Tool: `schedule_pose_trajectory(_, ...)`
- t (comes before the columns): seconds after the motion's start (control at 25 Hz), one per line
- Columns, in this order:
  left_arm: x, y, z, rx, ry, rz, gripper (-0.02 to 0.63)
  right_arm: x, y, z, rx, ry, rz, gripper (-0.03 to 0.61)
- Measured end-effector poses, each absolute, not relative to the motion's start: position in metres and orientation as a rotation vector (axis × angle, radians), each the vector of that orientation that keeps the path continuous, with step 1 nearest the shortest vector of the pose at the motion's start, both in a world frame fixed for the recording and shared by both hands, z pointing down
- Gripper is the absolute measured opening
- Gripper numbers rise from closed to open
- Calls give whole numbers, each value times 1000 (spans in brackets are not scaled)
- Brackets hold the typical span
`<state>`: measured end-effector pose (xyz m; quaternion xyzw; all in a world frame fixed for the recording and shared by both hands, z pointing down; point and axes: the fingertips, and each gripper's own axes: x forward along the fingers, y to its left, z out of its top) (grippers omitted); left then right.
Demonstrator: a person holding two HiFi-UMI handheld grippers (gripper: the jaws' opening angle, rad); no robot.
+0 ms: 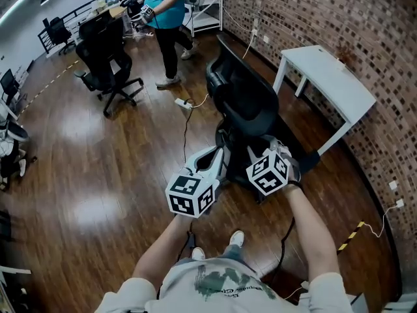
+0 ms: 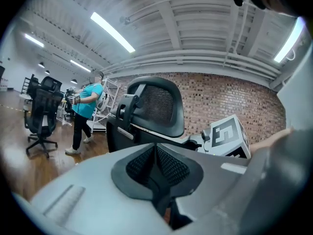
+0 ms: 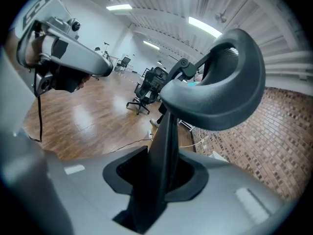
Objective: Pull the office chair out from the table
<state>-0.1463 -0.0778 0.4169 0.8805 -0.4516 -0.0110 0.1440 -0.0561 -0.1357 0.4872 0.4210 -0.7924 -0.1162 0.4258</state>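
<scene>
L hand-held gripper [image 2: 156, 153] had its jaws closed together, tips by the seat; R hand-held gripper [image 3: 159, 177] was clamped on the armrest post of the office chair [image 1: 244, 103]. Chair stood on the wood floor [image 1: 98, 175], clear of the white surface [image 1: 332, 77] by the brick wall [image 1: 339, 18]. Further off, a person [image 1: 164, 5] in a teal top stood near another black chair [image 1: 104, 54].
</scene>
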Motion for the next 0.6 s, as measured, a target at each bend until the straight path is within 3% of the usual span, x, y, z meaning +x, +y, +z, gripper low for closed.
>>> schedule_pose_trajectory(0.6, -205, -30, 418, 2562, -1248, -50, 15, -126, -74, 483, 1048, -1972, -306, 120)
